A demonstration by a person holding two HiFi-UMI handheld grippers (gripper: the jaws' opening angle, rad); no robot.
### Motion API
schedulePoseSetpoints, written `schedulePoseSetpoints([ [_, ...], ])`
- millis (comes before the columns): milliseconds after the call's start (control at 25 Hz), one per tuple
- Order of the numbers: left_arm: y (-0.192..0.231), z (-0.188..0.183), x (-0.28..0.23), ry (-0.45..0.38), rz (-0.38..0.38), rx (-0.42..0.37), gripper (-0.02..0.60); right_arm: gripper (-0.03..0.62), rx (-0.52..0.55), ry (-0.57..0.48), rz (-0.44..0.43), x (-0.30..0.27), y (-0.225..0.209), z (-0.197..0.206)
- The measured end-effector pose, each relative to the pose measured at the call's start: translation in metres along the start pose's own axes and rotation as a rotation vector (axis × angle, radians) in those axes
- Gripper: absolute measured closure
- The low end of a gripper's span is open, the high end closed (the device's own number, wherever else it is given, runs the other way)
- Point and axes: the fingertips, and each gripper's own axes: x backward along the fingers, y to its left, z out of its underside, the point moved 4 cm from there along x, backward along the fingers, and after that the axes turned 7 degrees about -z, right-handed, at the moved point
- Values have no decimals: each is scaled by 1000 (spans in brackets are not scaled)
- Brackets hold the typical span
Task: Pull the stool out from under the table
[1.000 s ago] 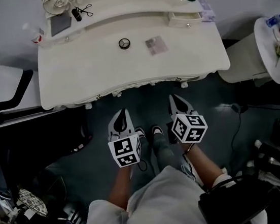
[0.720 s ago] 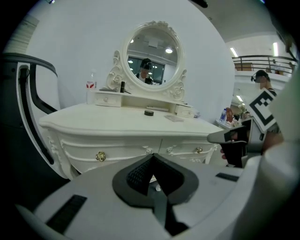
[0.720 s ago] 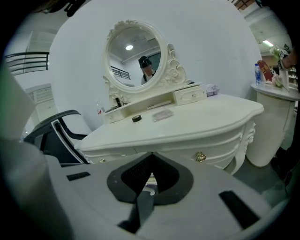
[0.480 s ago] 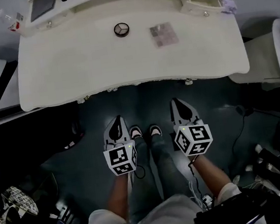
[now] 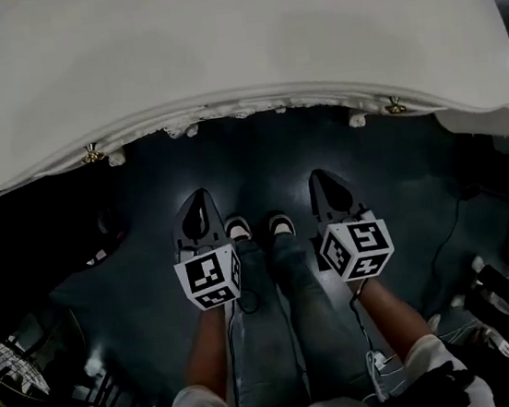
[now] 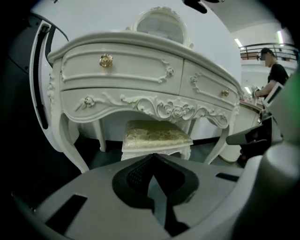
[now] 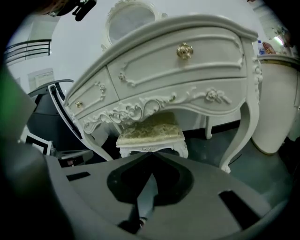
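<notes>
The stool [image 6: 157, 136] has a cream patterned cushion and white carved legs. It stands tucked under the white carved dressing table [image 6: 140, 70], between the table's legs. The right gripper view also shows the stool [image 7: 150, 131] beneath the table [image 7: 187, 65]. In the head view the tabletop [image 5: 217, 63] hides the stool. My left gripper [image 5: 197, 204] and right gripper [image 5: 322, 181] hover side by side above the dark floor, short of the table's front edge. Both point at the stool, apart from it. Each is shut with nothing between its fingers.
The holder's shoes [image 5: 254, 229] stand between the two grippers. A black chair frame [image 6: 40, 70] is left of the table. A white round cabinet [image 7: 276, 103] stands to its right. A person [image 6: 274, 70] stands at the far right. Cables [image 5: 445, 238] and clutter line the floor's sides.
The head camera has come lower and closer to the table, whose top now fills the upper frame. Both grippers stay shut, side by side before the table's front edge.
</notes>
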Motion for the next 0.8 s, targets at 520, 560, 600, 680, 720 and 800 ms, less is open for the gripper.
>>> schedulePoseSetpoints([
  [520,58,95,-129,-116,-92,-201,583,594,-76,6,-88,-94,-59,91],
  [560,62,97,-138,-115,-92,-197,583,594,-81,3,-92,-102,-60,94],
  [600,66,100,-147,-105,-91,-191,583,595,-81,1,-92,-111,-61,98],
  [680,70,109,-165,-59,-86,-167,583,594,-81,0,-85,-127,-65,105],
  [720,72,113,-173,-35,-80,-150,583,594,-84,-1,-82,-132,-66,106],
  [800,74,117,-185,-10,-70,-137,402,594,-91,-6,-80,-139,-68,108],
])
